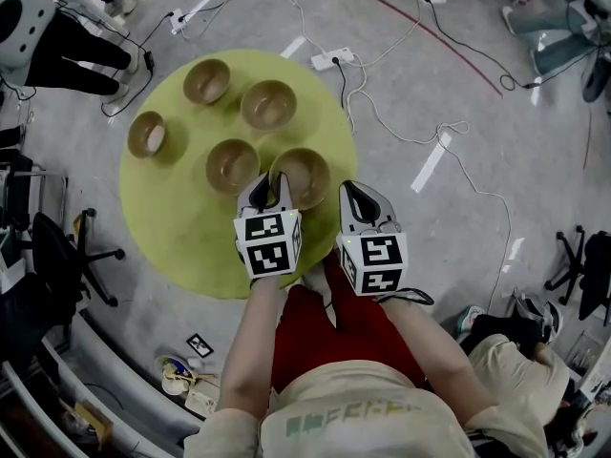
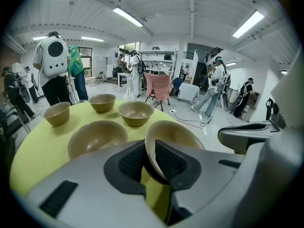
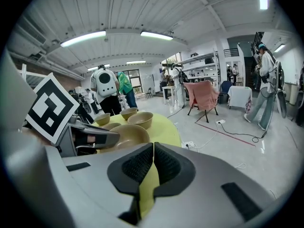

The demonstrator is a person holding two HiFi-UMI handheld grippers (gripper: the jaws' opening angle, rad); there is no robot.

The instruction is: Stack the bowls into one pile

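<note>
Five tan bowls stand apart on a round yellow-green table (image 1: pixel 181 227). The nearest bowl (image 1: pixel 304 173) (image 2: pixel 175 133) has its near rim pinched between the jaws of my left gripper (image 1: pixel 271 192) (image 2: pixel 150 150), which is shut on it. Just left of it sits a second bowl (image 1: pixel 232 165) (image 2: pixel 97 137). Farther back are three more: one bowl (image 1: pixel 268 104) (image 2: pixel 136 113), another bowl (image 1: pixel 206 81) (image 2: pixel 102 102) and a small-looking bowl (image 1: pixel 147 134) (image 2: pixel 57 113) at the left. My right gripper (image 1: pixel 361 203) (image 3: pixel 152 152) hovers at the table's near right edge, shut and empty, beside the held bowl (image 3: pixel 127 135).
Cables and a power strip (image 1: pixel 332 60) lie on the grey floor beyond the table. An office chair (image 1: pixel 67 251) stands at the left. A person in black and white (image 2: pixel 53 63) stands behind the table, with others farther back. A pink chair (image 3: pixel 205 96) is off to the right.
</note>
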